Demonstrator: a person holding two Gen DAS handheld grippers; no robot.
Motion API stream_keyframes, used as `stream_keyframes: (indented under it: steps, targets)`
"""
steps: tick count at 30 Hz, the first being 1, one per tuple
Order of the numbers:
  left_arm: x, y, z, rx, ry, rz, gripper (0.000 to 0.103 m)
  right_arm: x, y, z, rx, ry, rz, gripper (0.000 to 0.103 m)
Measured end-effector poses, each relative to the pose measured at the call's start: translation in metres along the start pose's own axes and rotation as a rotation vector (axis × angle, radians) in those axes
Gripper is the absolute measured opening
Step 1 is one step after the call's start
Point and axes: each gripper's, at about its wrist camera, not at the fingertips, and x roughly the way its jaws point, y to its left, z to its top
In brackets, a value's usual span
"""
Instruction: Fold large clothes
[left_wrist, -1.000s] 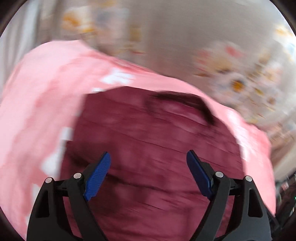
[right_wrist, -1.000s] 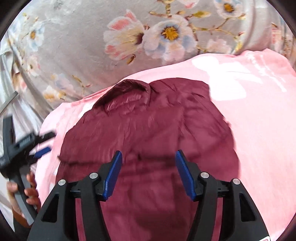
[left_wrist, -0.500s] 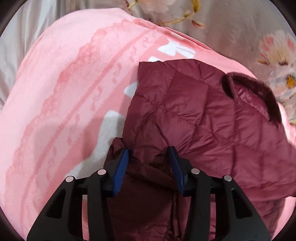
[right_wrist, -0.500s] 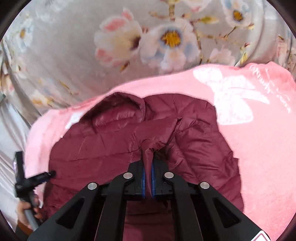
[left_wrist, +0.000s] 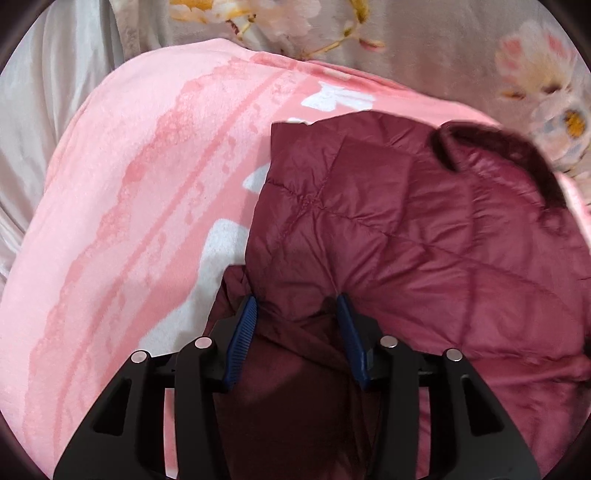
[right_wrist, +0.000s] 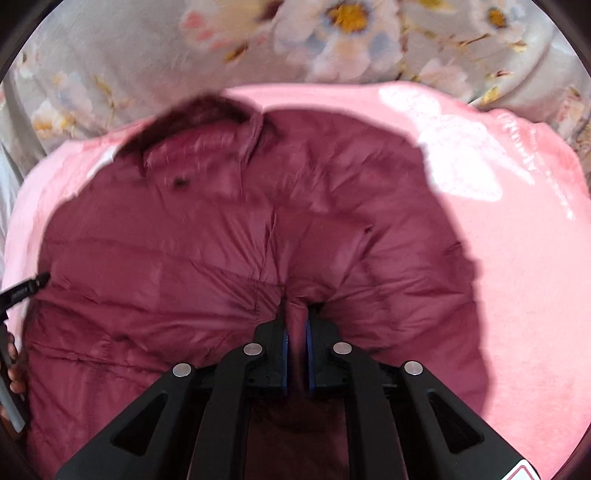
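The maroon quilted jacket (right_wrist: 229, 236) lay on the pink blanket (left_wrist: 129, 206), filling mid-frame. Both grippers, spread a second earlier, had closed: the left gripper (left_wrist: 295, 308) pinched a thick bunch, the right gripper (right_wrist: 295, 314) a thin fold, its jaws having eased slightly.

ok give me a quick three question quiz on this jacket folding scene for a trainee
1. True or false: the right gripper is shut on a pinch of the maroon quilted jacket.
2. Multiple choice: the jacket lies on A) a pink blanket B) a wooden table C) a blue rug.
3. Short answer: what sits between the left gripper's blue pads?

Key: 1 true. 2 A. 3 a thick bunch of the jacket's fabric, with both pads pressed against it.
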Motion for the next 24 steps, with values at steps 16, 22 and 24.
stream_keyframes:
  steps: [16, 22, 24]
  targets:
    - [0.034, -0.086, 0.018, 0.122, 0.053, -0.058, 0.058, 0.055, 0.069, 0.022, -0.089, 0.079, 0.102, 0.018]
    - [0.037, -0.091, 0.001, 0.175, -0.045, -0.022, 0.060, 0.061, 0.059, 0.008, -0.081, 0.050, 0.130, 0.012]
    - [0.036, -0.092, -0.004, 0.182, -0.070, -0.010, 0.060, 0.061, 0.058, 0.006, -0.076, 0.042, 0.133, 0.012]
